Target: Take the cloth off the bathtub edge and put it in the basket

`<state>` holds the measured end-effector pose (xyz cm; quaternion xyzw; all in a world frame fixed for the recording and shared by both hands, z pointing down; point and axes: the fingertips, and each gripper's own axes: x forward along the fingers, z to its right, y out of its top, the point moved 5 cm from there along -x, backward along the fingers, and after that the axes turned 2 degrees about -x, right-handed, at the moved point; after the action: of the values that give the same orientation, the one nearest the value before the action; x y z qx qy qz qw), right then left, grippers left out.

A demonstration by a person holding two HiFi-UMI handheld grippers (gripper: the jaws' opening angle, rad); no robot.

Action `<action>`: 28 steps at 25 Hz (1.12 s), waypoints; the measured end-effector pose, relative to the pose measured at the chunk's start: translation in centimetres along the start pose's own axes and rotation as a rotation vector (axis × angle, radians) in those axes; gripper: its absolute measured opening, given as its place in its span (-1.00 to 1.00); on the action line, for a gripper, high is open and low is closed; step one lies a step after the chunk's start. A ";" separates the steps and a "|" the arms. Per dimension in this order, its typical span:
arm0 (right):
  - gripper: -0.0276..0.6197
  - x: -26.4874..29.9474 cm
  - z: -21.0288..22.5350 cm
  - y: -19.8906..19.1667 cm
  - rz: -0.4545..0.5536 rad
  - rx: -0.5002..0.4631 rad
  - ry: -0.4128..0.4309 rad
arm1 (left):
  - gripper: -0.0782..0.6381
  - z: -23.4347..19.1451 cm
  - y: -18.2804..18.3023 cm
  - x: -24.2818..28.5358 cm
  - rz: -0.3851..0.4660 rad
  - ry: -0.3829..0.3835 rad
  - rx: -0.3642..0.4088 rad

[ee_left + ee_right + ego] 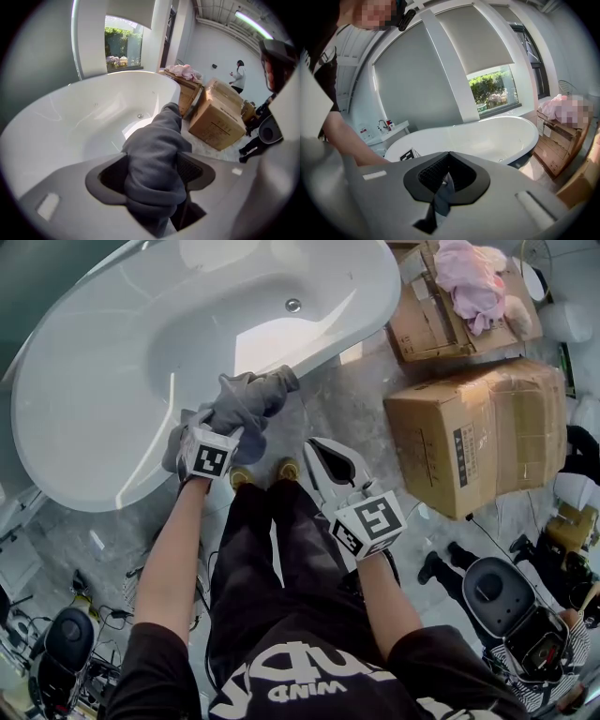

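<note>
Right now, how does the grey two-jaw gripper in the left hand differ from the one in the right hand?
Grip: the left gripper is clamped on the crumpled grey cloth; the right gripper has its jaws together with nothing between them.
Place: the left gripper is at the white bathtub's rim; the right gripper hangs over the marbled floor, apart from the tub.
Shared: both face the tub.

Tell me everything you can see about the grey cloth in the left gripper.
The grey cloth looks like thick, soft, plain fabric, bunched into deep folds. The left gripper is shut on its middle, with a jaw pressing in from each side. One end pokes forward past the jaws toward the bathtub. In the head view the bundle sits over the tub's near rim, but I cannot tell whether it rests on it.
</note>
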<state>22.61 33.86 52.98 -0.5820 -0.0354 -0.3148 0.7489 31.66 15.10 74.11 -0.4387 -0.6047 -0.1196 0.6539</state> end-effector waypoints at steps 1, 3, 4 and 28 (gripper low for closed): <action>-0.89 -0.1 0.0 -0.1 -0.003 0.001 -0.002 | 0.11 0.0 0.0 0.0 0.003 0.004 0.002; -0.89 -0.2 0.1 -0.2 -0.004 0.003 -0.006 | 0.10 0.0 0.0 -0.1 0.011 0.010 0.003; -0.89 -0.2 0.2 -0.3 -0.004 0.003 -0.008 | 0.09 0.0 0.0 -0.1 0.015 0.013 0.004; -0.89 -0.4 0.2 -1.6 -0.034 0.006 0.006 | -0.41 -1.0 -0.6 -1.0 0.096 -0.010 -0.056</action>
<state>21.52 33.96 54.26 -0.5781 -0.0441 -0.3289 0.7455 31.72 13.62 73.55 -0.4861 -0.5827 -0.1026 0.6432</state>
